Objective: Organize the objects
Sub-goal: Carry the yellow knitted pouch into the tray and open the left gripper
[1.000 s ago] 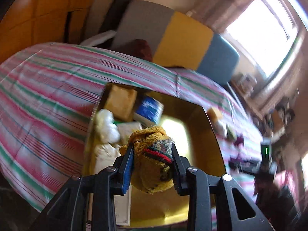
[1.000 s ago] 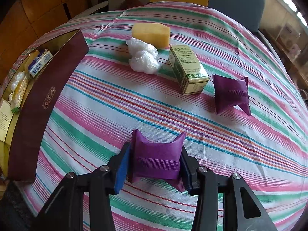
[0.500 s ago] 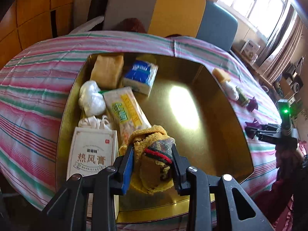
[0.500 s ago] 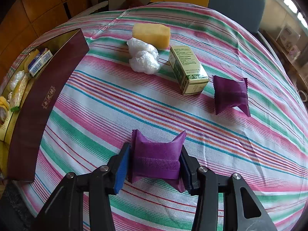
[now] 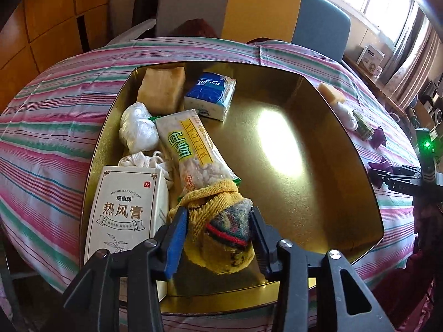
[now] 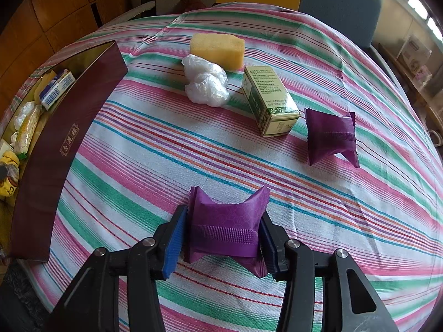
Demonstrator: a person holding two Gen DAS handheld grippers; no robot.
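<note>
My left gripper (image 5: pixel 217 213) is over the near end of the gold tray (image 5: pixel 318 193). A rolled yellow sock (image 5: pixel 221 238) lies between its fingers on the tray floor. The jaws are opening and the blue pad has come off the sock. My right gripper (image 6: pixel 223 215) is low over the striped tablecloth (image 6: pixel 138 152), its pads against a purple packet (image 6: pixel 227 221) that rests on the cloth. Those jaws are just starting to ease open. The right gripper (image 5: pixel 393 177) also shows past the tray's right rim.
The tray holds a white box (image 5: pixel 124 213), a snack bag (image 5: pixel 191 149), a tissue pack (image 5: pixel 210 96), a sponge (image 5: pixel 163 88) and a plastic wad (image 5: pixel 138 130). On the cloth lie a yellow sponge (image 6: pixel 218 49), a plastic wad (image 6: pixel 206 85), a green box (image 6: pixel 270 102) and another purple packet (image 6: pixel 331 135). The tray's maroon wall (image 6: pixel 69 138) stands at the left.
My left gripper came down into the tray with the sock, and its jaws have spread apart around it. My right gripper has stayed in place on the purple packet.
</note>
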